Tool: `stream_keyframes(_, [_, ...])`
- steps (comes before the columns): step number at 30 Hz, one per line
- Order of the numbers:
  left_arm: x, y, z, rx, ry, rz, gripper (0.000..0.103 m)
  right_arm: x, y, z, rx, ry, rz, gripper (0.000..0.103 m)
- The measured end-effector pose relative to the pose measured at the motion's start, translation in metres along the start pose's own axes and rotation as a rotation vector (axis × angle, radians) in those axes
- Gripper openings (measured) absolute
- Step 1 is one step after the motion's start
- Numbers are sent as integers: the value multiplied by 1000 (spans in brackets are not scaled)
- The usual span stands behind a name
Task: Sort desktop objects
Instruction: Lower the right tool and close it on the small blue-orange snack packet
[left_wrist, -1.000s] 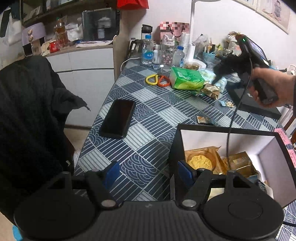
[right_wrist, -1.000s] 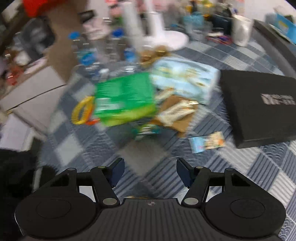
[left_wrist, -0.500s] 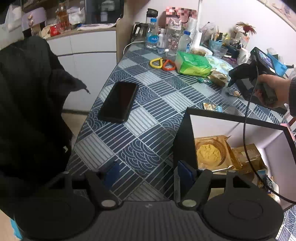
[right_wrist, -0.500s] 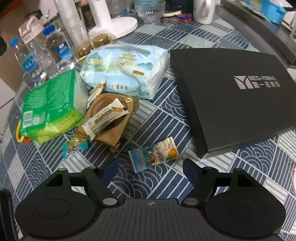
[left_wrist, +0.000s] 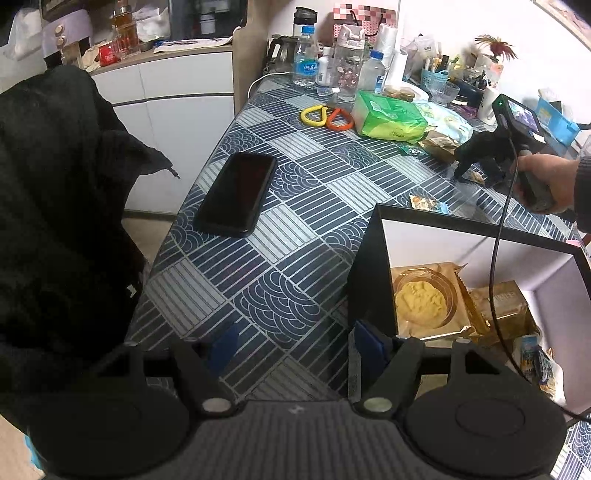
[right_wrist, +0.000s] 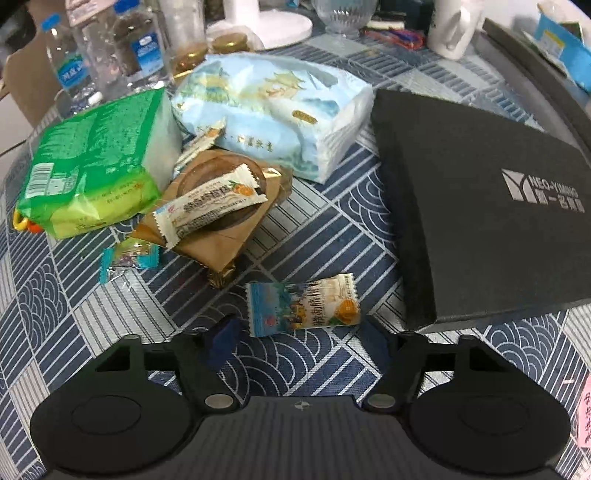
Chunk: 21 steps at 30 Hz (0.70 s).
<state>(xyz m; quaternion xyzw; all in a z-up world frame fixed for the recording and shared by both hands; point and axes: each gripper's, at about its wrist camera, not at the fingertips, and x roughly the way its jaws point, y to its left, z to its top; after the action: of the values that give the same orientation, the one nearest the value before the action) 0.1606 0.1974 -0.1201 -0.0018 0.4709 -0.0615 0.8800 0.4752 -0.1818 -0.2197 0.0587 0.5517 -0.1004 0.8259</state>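
Note:
A small candy packet (right_wrist: 303, 305) with a blue and orange print lies flat on the patterned tablecloth. My right gripper (right_wrist: 300, 338) is open just short of it, one finger on each side of its near edge. Behind it lie a teal candy (right_wrist: 129, 257), a white candy bar (right_wrist: 210, 207) on a brown pastry pack (right_wrist: 221, 236), a green tissue pack (right_wrist: 92, 166) and a pale blue pack (right_wrist: 273, 107). In the left wrist view my left gripper (left_wrist: 295, 343) is open and empty beside the open black box (left_wrist: 373, 266) that holds gold pastry packs (left_wrist: 424, 299).
A black lidded box (right_wrist: 484, 206) lies right of the candy packet. A black phone (left_wrist: 236, 194) and yellow and orange rings (left_wrist: 325, 117) rest on the table. Water bottles (right_wrist: 70, 66), a glass bowl and a white mug (right_wrist: 454, 27) crowd the far edge. A dark coat (left_wrist: 55, 206) hangs at left.
My right gripper has moved forward and down to the small candy packet, which now lies between its fingertips. The left gripper has barely shifted beside the box.

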Motion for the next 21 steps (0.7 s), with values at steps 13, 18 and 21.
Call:
stream_keyframes(13, [1,-1,-5,-3,14,5,83,-14,2,13,21,-46,-40,67])
stream_keyframes(18, [4,-1,-5,0,21,8,83,1,-7,20,110,-18,-38,67])
stream_keyframes(21, [6,-1,-5,6,23,13,83,10,-9,21,151,-16,-24,67])
